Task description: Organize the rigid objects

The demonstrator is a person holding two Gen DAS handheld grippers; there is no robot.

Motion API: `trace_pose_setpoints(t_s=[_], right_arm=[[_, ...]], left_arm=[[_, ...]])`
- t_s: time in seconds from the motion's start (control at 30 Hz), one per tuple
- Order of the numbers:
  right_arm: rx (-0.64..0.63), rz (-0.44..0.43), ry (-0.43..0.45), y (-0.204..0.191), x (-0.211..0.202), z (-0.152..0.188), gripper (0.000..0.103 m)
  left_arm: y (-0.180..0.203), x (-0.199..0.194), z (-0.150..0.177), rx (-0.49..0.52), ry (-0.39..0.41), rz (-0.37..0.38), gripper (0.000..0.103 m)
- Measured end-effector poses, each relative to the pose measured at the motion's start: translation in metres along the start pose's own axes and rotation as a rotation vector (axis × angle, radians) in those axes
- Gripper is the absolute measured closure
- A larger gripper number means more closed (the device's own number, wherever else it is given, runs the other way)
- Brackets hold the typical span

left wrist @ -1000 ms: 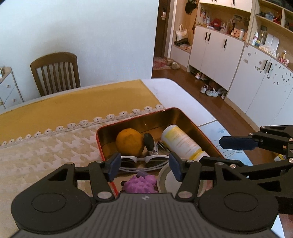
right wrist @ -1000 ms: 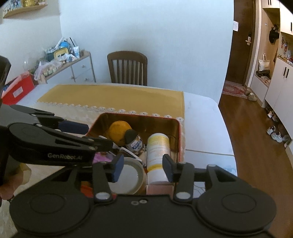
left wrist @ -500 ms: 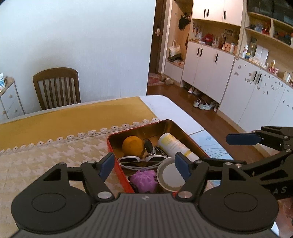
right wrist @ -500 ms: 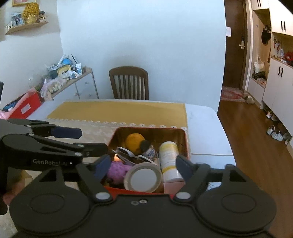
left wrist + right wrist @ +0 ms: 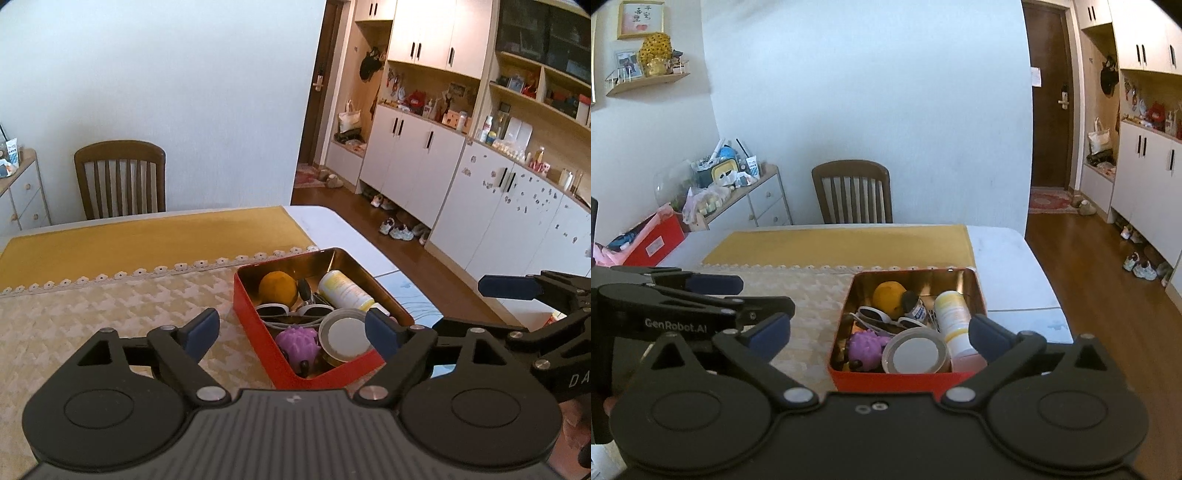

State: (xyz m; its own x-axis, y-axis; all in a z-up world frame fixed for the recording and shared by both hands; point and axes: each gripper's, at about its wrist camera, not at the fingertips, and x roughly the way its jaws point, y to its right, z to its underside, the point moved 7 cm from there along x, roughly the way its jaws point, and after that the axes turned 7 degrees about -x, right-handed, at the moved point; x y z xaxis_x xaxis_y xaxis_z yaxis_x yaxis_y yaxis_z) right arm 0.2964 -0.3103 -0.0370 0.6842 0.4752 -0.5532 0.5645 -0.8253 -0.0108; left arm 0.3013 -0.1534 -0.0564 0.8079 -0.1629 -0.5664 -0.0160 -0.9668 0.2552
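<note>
Tablecloth (image 5: pixel 110 317) spreads under my tongs. Ahead of both, the tin (image 5: pixel 897 380) holds an orange (image 5: pixel 888 293), sunglasses (image 5: pixel 882 317), bottle (image 5: pixel 955 321), purple ball (image 5: pixel 866 345) and lid (image 5: pixel 914 354). My left tongs (image 5: pixel 291 332) and right tongs (image 5: pixel 881 334) gape wide, empty. Bottle's label is unreadable; the left tongs' side reads "GenRobot.AI".

You had the tin (image 5: pixel 905 378) on the bench (image 5: pixel 1008 258), near its right edge. In it the ball (image 5: pixel 888 295) sat at the back, the bottle (image 5: pixel 953 317) lay along the right wall, the sunglasses (image 5: pixel 877 316) lay across the middle, and the lid (image 5: pixel 916 355) and toy (image 5: pixel 866 345) sat in front. A chair (image 5: pixel 855 195) stood behind the bench.
</note>
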Motion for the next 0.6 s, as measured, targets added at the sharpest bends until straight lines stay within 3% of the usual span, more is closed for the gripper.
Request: trace_pose_setpoints(t_s=[0.1,0.6], right_arm=[[0.012,0.006,0.009,-0.005,-0.008,0.002,0.000],[0.045,0.037,0.035,-0.021,-0.033,0.004,0.000]], left_arm=[[0.001,-0.012,0.001,0.009,0.022,0.011,0.001],[0.004,-0.038,0.007,0.015,0.035,0.051,0.001]])
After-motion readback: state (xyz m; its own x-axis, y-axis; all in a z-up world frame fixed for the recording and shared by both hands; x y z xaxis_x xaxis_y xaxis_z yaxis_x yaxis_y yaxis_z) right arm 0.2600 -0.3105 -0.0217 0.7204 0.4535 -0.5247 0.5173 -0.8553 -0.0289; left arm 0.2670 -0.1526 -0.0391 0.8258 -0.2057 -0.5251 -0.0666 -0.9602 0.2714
